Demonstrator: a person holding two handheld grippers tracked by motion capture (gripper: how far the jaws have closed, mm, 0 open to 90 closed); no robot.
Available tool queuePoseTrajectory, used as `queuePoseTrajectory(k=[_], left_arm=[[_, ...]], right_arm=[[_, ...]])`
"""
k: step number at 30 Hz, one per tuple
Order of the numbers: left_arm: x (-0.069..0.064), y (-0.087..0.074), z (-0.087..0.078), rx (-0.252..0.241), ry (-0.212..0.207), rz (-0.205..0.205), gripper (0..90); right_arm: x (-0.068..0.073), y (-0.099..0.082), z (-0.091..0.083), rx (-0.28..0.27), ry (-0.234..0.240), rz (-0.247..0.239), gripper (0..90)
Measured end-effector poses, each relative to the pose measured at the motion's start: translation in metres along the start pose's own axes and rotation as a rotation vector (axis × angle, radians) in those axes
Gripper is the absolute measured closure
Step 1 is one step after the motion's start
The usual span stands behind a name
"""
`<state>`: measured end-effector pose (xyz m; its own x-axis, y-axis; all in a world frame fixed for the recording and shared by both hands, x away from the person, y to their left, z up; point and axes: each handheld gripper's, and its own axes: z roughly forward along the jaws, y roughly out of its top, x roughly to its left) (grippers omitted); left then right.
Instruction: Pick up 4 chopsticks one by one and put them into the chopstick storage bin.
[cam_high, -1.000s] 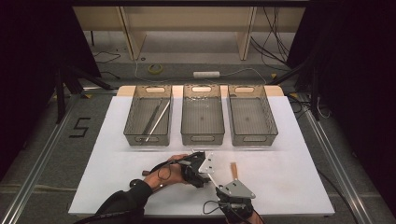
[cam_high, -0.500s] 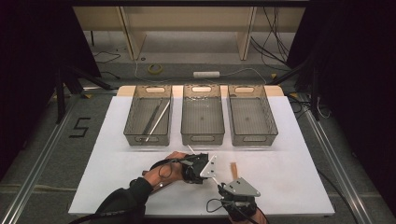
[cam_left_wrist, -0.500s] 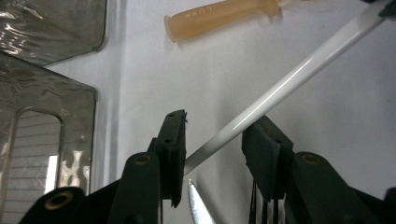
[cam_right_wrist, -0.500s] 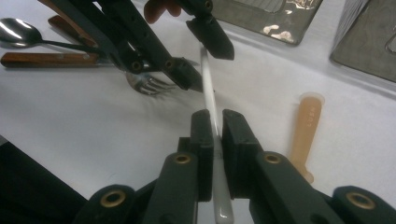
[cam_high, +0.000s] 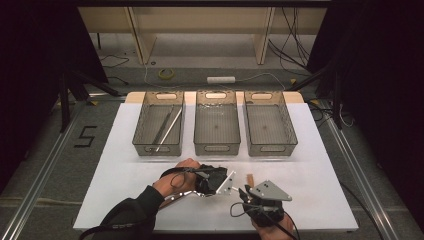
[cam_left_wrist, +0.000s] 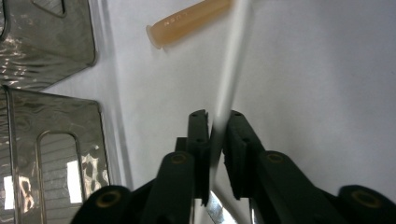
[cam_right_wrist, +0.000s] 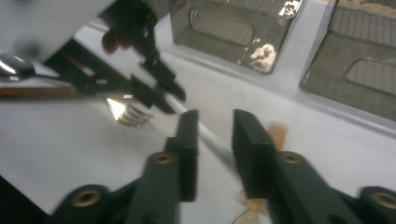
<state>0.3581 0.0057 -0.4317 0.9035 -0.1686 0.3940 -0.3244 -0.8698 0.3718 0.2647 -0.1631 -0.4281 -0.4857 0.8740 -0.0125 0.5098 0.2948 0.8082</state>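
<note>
White table (cam_high: 125, 175), three bins behind | left claw (cam_left_wrist: 217, 126) has just clamped onto a thin white rod (cam_left_wrist: 231, 70) | right claw (cam_right_wrist: 215, 135) opening, rod between, pads clear.

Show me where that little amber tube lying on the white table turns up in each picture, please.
High view: the amber tube lies low in the middle, just ahead of the right hand-held gripper.
Left gripper view: top middle, lying slantwise.
Right gripper view: right of centre, peeking out from behind a black jaw.
Shared landmark: the grey bins on the table beyond it.
</note>
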Motion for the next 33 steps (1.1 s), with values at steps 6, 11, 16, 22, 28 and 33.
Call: queuePoseTrajectory(k=[6,11,16,22,28,33], left_arm=[[0.007,0.002,-0.003,0.009,-0.004,-0.027,83.5],[0.014,-0.003,-0.007,0.009,0.013,-0.11,83.6],[0.022,-0.007,-0.016,-0.001,0.042,-0.187,83.6],[0.031,-0.015,-0.027,-0.016,0.061,-0.299,83.5],[0.039,-0.028,-0.036,-0.049,0.076,-0.447,83.5],[0.045,-0.036,-0.04,-0.042,0.094,-0.539,83.5]], right_arm=[[-0.013,0.012,-0.006,-0.047,0.028,0.048,56.6],[-0.02,0.011,-0.012,-0.109,0.058,0.091,48.3],[-0.021,0.011,-0.016,-0.137,0.056,0.089,45.7],[-0.018,0.009,-0.012,-0.15,0.049,0.078,42.4],[-0.019,0.006,-0.006,-0.131,0.05,0.083,39.1],[-0.023,0.005,0.002,-0.108,0.057,0.098,37.5]])
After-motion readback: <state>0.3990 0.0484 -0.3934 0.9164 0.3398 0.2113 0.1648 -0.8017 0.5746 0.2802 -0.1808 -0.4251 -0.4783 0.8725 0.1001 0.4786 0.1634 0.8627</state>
